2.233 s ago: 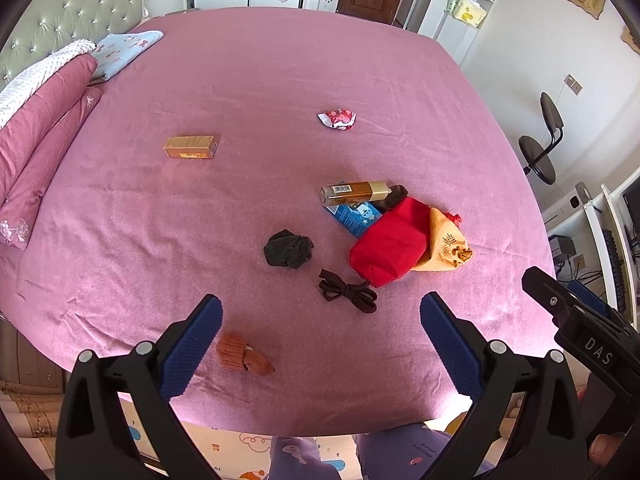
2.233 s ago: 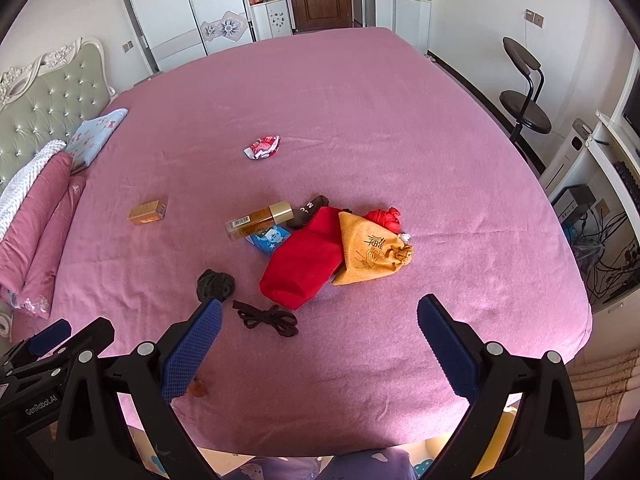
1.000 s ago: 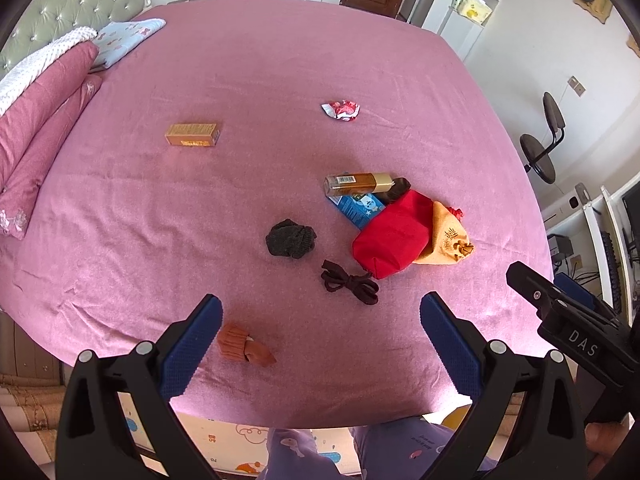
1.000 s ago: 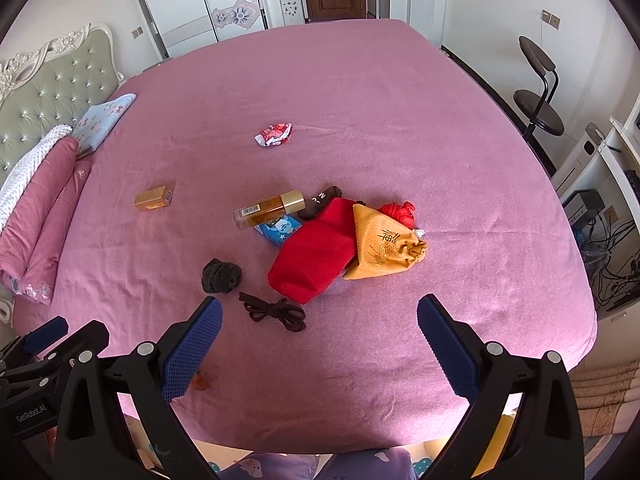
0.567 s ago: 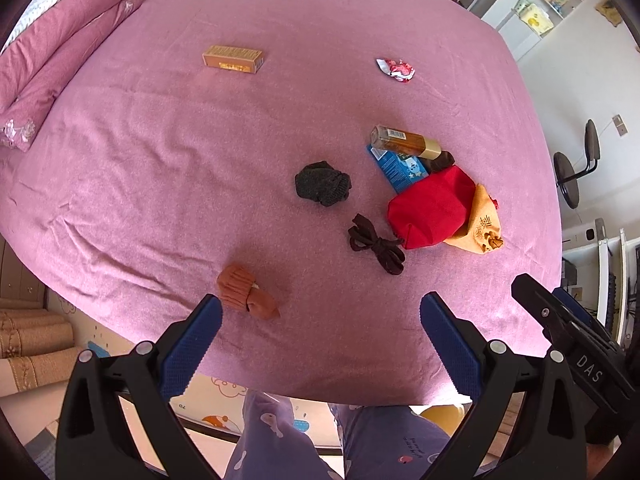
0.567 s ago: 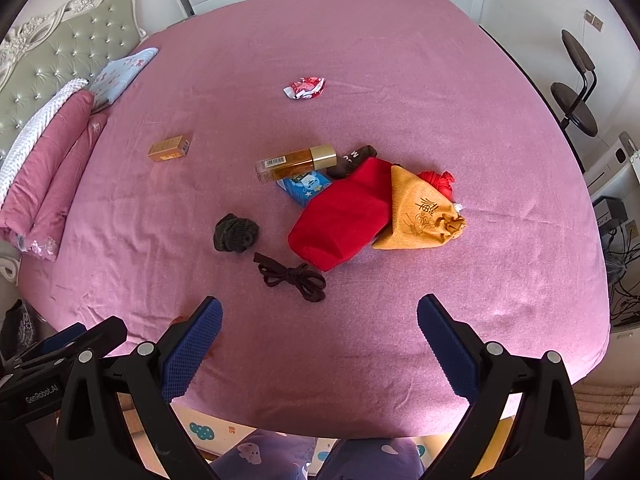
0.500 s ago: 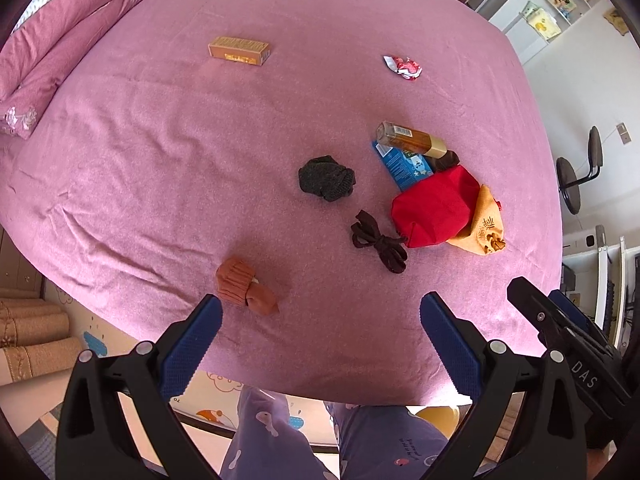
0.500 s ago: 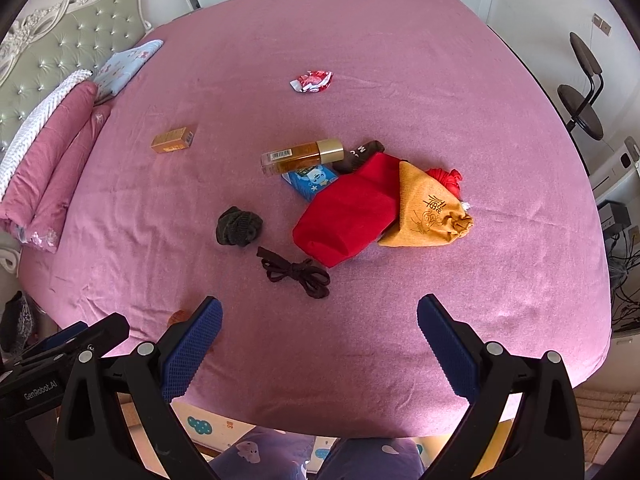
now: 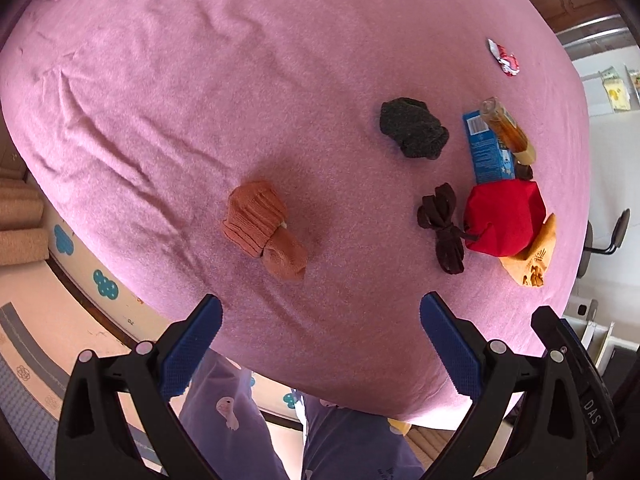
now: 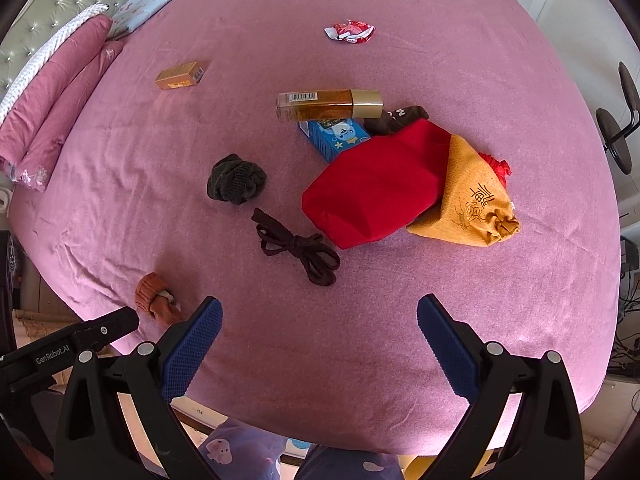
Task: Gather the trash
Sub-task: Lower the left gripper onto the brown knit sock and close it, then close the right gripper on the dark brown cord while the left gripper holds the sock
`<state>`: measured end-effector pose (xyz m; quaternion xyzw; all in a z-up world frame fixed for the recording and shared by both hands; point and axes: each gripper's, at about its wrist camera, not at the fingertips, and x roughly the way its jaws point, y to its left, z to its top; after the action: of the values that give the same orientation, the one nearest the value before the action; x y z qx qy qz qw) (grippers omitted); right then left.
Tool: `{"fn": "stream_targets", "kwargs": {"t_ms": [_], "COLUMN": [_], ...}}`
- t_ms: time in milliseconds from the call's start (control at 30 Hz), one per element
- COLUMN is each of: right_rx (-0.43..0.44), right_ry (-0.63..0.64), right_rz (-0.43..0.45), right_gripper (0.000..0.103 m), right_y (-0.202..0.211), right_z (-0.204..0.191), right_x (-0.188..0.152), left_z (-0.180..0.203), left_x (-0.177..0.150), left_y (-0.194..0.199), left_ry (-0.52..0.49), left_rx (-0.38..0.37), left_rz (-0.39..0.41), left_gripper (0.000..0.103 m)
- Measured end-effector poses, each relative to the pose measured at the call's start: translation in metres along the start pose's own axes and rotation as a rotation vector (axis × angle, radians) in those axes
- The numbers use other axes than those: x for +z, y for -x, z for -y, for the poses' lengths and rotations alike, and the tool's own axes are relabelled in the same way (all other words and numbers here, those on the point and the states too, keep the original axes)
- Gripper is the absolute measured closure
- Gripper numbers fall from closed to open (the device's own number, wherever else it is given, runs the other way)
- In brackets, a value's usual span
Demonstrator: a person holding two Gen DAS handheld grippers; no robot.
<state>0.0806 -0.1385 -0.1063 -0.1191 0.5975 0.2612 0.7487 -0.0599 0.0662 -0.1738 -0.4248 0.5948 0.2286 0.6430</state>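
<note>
On bed [image 10: 400, 340]: two socks, two pouches, one bottle [image 10: 328, 104].

- Bedspread [image 10: 400, 20]: plain pink-mauve.
- Pouch [image 10: 380, 188]: solid red.
- Drawstring bag [image 10: 472, 204]: ochre w/ dark line print.
- Carton [image 10: 336, 134]: blue, stars + cartoon face.
- Bottle [image 10: 320, 106]: amber, gold cap.
- Small box [image 10: 180, 75]: gold.
- Wrapper [image 10: 350, 32]: red/white.
- Sock ball [image 10: 236, 180]: dk grey-black.
- Sock [image 9: 264, 228]: rust-orange, ribbed.
- Lace [image 10: 300, 248]: dk brown.
- Trousers [image 9: 340, 440]: purple, pale motifs.
</note>
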Motion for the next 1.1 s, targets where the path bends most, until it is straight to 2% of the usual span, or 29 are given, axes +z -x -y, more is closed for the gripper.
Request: {"fn": "stream_targets", "kwargs": {"t_ms": [233, 467, 533, 667, 767, 833, 867, 933, 1100], "right_rx": [0.029, 0.052, 0.055, 0.074, 0.085, 0.092, 0.102, 0.115, 0.115], "right_ry": [0.074, 0.113, 0.123, 0.121, 0.118, 0.119, 0.118, 0.119, 0.119], "right_rz": [-0.050, -0.077, -0.076, -0.086, -0.082, -0.084, -0.089, -0.095, -0.108], "right_gripper": [0.009, 0.010, 0.010, 0.012, 0.015, 0.020, 0.021, 0.026, 0.029], "right_y": [-0.041, -0.065, -0.070, -0.080, -0.085, -0.090, -0.093, -0.099, -0.116], "right_z": [-0.009, -0.016, -0.017, -0.019, -0.021, -0.022, -0.023, -0.024, -0.028], "right_x": [0.004, 0.006, 0.007, 0.009, 0.011, 0.014, 0.016, 0.019, 0.025], "left_z": [-0.026, -0.033, -0.033, -0.033, -0.034, -0.038, -0.039, -0.040, -0.033], "left_x": [0.014, 0.022, 0.026, 0.031, 0.034, 0.037, 0.038, 0.041, 0.049], "left_y": [-0.056, -0.092, -0.103, -0.114, -0.112, -0.106, -0.105, -0.102, -0.101], "left_ry": [0.157, 0.218, 0.237, 0.259, 0.255, 0.237, 0.233, 0.229, 0.182], "left_rx": [0.003, 0.009, 0.013, 0.068, 0.069, 0.025, -0.007, -0.058, -0.104], "left_rz": [-0.066, -0.104, -0.126, -0.152, -0.151, -0.144, -0.142, -0.134, -0.118], "left_gripper": [0.005, 0.007, 0.019, 0.032, 0.050, 0.080, 0.084, 0.086, 0.087]}}
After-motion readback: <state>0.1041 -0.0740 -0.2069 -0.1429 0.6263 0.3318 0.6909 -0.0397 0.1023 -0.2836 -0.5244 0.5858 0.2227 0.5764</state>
